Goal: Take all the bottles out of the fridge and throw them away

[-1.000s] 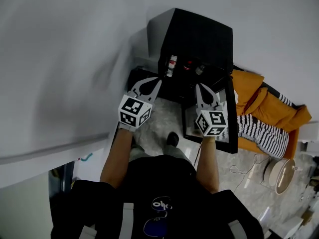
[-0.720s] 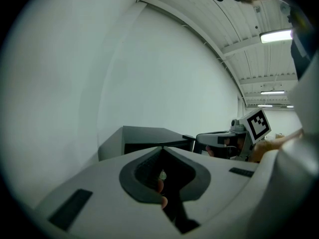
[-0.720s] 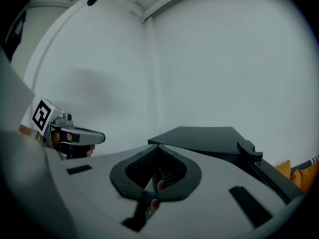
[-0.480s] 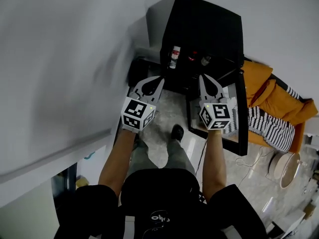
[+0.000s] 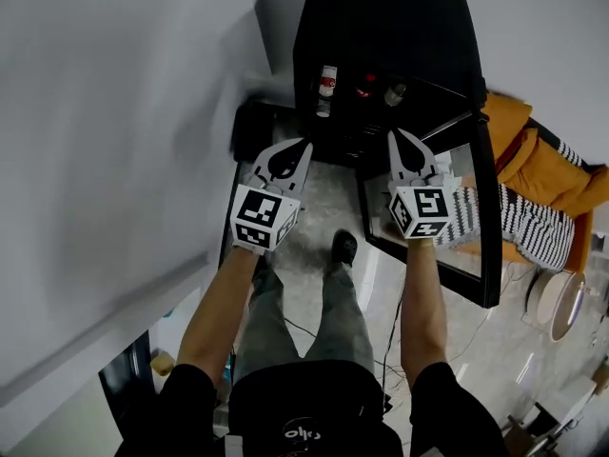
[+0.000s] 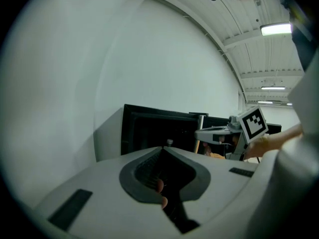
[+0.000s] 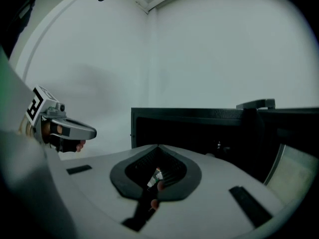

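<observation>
A black mini fridge (image 5: 381, 27) stands open on the floor against the white wall. On its shelf I see a clear bottle with a red and white label (image 5: 326, 82), a red-capped bottle (image 5: 366, 89) and a third bottle (image 5: 395, 93). My left gripper (image 5: 303, 147) is shut and empty, just short of the fridge's lower left front. My right gripper (image 5: 398, 134) is shut and empty too, in front of the opening by the door hinge. The left gripper view shows shut jaws (image 6: 163, 147) aimed at the dark fridge (image 6: 149, 131). The right gripper (image 7: 158, 146) faces the same opening (image 7: 199, 133).
The fridge's glass door (image 5: 481, 255) hangs open to the right, beside my right arm. A black object (image 5: 249, 131) sits left of the fridge. Orange cushions (image 5: 542, 169) and striped fabric (image 5: 533, 241) lie beyond the door. My foot (image 5: 343, 248) is on the marbled floor.
Both grippers have sunk lower and closer to the fridge, which now looms larger at the top of the head view. Their jaws stayed shut and empty.
</observation>
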Action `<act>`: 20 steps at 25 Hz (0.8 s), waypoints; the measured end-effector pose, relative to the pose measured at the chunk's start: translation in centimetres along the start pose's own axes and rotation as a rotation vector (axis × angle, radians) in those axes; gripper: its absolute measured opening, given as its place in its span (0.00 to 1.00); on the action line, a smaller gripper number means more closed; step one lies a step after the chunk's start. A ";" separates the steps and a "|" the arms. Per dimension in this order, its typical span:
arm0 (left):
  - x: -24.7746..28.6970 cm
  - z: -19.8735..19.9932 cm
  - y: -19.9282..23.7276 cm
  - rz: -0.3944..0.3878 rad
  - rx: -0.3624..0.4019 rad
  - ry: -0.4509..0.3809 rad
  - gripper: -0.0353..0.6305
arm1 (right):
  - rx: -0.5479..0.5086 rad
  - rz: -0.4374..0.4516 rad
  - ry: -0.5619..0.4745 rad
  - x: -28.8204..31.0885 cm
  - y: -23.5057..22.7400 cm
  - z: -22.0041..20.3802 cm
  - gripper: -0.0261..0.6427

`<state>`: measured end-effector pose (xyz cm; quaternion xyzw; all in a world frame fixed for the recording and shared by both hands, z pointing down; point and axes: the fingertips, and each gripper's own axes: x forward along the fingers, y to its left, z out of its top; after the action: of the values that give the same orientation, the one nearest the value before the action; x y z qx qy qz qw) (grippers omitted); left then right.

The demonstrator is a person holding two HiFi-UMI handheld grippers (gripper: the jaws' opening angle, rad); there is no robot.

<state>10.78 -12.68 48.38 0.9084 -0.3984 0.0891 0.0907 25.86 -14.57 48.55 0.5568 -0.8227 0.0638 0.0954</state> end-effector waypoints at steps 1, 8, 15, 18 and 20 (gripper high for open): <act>0.4 -0.6 0.2 -0.004 -0.003 -0.001 0.05 | -0.001 -0.006 0.004 0.2 0.0 -1.0 0.04; 1.7 -4.1 0.4 -0.068 0.028 0.009 0.05 | 0.009 -0.055 -0.003 1.1 1.0 -6.0 0.04; 1.6 -7.4 0.4 -0.165 0.040 0.017 0.05 | 0.017 -0.115 -0.025 1.0 2.0 -9.7 0.04; 1.4 -9.0 0.1 -0.181 0.062 0.021 0.05 | 0.031 -0.144 -0.031 0.9 2.1 -11.3 0.04; 1.5 -10.3 -0.1 -0.191 0.068 0.026 0.05 | 0.035 -0.159 -0.029 0.9 2.3 -12.5 0.04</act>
<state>10.94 -11.21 58.70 0.9436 -0.3054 0.1050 0.0732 24.50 -11.90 60.90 0.6226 -0.7761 0.0623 0.0785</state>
